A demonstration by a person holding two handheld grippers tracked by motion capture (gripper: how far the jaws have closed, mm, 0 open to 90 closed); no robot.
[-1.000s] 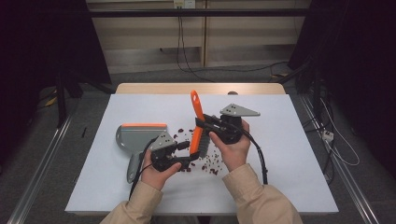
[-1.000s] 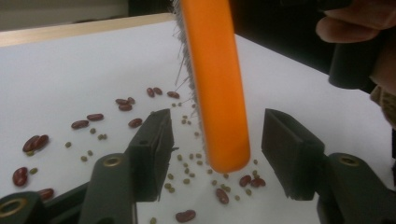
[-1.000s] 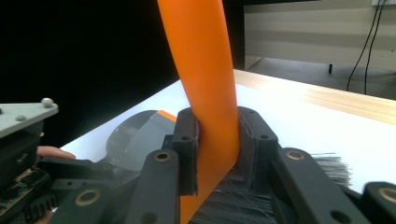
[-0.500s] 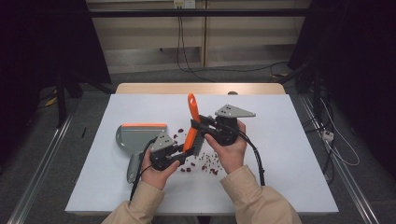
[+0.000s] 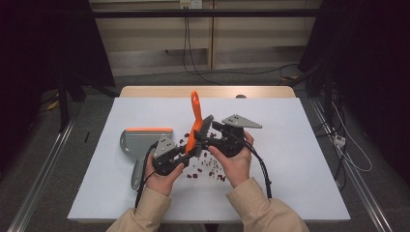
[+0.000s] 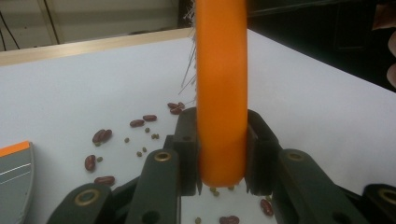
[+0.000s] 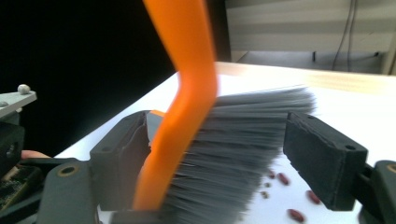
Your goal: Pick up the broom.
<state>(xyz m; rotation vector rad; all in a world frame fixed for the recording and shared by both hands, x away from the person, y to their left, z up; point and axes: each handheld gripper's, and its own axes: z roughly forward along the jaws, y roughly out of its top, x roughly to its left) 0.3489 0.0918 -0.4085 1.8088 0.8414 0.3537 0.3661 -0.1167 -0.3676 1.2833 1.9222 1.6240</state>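
An orange brush (image 5: 195, 108) with grey bristles stands upright over the middle of the white table (image 5: 290, 145). My left gripper (image 5: 190, 151) is shut on the lower end of its orange back (image 6: 222, 93), one pad on each side. My right gripper (image 5: 207, 131) reaches in from the right; its jaws have just been opening and stand wide around the brush head (image 7: 233, 154). The right pad (image 7: 322, 158) is clear of the bristles. Red beans (image 5: 205, 165) and small green ones lie scattered on the table under both grippers.
A grey dustpan (image 5: 140, 142) with an orange edge lies flat to the left of my left hand; its corner (image 6: 14, 172) also shows in the left gripper view. More beans lie beside it (image 6: 102, 135). The table's far edge is wooden (image 5: 208, 91).
The brush has leaned and shifted a little to the left. The right gripper's jaws have spread apart off the brush head, while the left gripper has closed on its orange back.
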